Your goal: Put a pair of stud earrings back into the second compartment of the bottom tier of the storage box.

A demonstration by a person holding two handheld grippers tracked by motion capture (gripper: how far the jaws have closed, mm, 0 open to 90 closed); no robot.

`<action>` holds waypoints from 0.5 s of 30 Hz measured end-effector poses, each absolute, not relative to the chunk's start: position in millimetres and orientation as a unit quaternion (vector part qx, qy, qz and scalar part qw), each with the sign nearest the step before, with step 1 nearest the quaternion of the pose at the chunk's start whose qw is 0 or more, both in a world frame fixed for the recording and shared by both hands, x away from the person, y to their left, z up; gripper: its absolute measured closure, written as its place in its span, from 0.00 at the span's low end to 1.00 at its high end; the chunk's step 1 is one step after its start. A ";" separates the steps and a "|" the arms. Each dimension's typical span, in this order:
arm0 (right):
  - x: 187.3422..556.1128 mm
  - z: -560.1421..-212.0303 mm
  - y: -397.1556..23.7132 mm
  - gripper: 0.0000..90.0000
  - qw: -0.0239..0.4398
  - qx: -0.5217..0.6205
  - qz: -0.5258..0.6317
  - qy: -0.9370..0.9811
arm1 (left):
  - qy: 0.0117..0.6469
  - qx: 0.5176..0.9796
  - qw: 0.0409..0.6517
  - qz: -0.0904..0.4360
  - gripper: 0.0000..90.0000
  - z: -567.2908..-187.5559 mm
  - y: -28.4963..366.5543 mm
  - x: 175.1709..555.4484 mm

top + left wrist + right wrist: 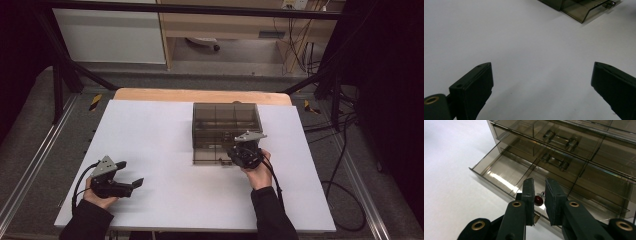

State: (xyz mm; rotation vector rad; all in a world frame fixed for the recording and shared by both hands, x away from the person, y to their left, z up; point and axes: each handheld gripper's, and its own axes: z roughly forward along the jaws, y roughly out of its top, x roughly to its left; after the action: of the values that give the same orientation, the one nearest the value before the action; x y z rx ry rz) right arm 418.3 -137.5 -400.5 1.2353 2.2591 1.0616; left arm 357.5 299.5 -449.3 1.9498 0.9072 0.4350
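A smoky see-through drawer cabinet (pixel 224 120) stands at the back middle of the white table (pixel 160 140). Its bottom drawer (pixel 501 170) is pulled out toward me. My right gripper (pixel 233 156) is at that drawer's front, and in the right gripper view its jaws (pixel 539 182) stand narrow over the front edge, shut on the drawer's handle, which they mostly hide. A small red object (pixel 538 200) shows in the gap between them. My left gripper (pixel 130 173) rests near the table's front left, its jaws (pixel 541 66) wide open above bare table.
The two upper drawers (pixel 559 138) with clear handles are pushed in. A corner of the cabinet (pixel 579 8) shows at the top of the left gripper view. A wooden strip (pixel 200 95) edges the table's back; cables (pixel 345 165) lie on the floor at right.
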 end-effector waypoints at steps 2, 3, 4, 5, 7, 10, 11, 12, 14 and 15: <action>421.4 -402.1 -137.0 0.87 0.176 0.440 0.374 0.797 | 0.368 0.791 0.456 0.176 0.05 -449.3 299.6 357.6; 422.8 -402.9 -136.9 0.87 0.175 0.441 0.374 0.797 | 0.368 0.791 0.456 0.176 0.05 -449.4 299.6 357.6; 424.6 -404.1 -137.1 0.87 0.175 0.441 0.373 0.797 | 0.368 0.791 0.456 0.176 0.05 -449.4 299.7 357.7; 425.8 -405.1 -136.6 0.87 0.175 0.444 0.372 0.796 | 0.368 0.791 0.456 0.176 0.05 -449.4 299.7 357.7; 428.7 -407.9 -137.1 0.87 0.174 0.444 0.369 0.797 | 0.368 0.791 0.456 0.176 0.05 -449.4 299.7 357.6; 432.5 -412.3 -137.8 0.87 0.173 0.450 0.367 0.796 | 0.368 0.791 0.456 0.176 0.05 -449.3 299.7 357.7; 433.5 -413.5 -138.1 0.87 0.173 0.450 0.365 0.797 | 0.368 0.791 0.456 0.176 0.05 -449.3 299.7 357.7; 434.5 -414.5 -137.9 0.87 0.171 0.452 0.366 0.796 | 0.368 0.791 0.456 0.176 0.05 -449.3 299.7 357.7; 436.0 -416.3 -137.6 0.87 0.170 0.452 0.365 0.796 | 0.368 0.791 0.456 0.176 0.05 -449.3 299.7 357.6; 436.6 -417.4 -137.3 0.87 0.170 0.452 0.364 0.797 | 0.368 0.791 0.456 0.176 0.05 -449.3 299.7 357.7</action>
State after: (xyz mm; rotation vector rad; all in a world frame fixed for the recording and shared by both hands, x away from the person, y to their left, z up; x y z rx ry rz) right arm 436.6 -137.3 -417.4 1.2839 2.2633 1.0340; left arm 357.7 299.7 -449.3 1.9502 0.9079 0.4334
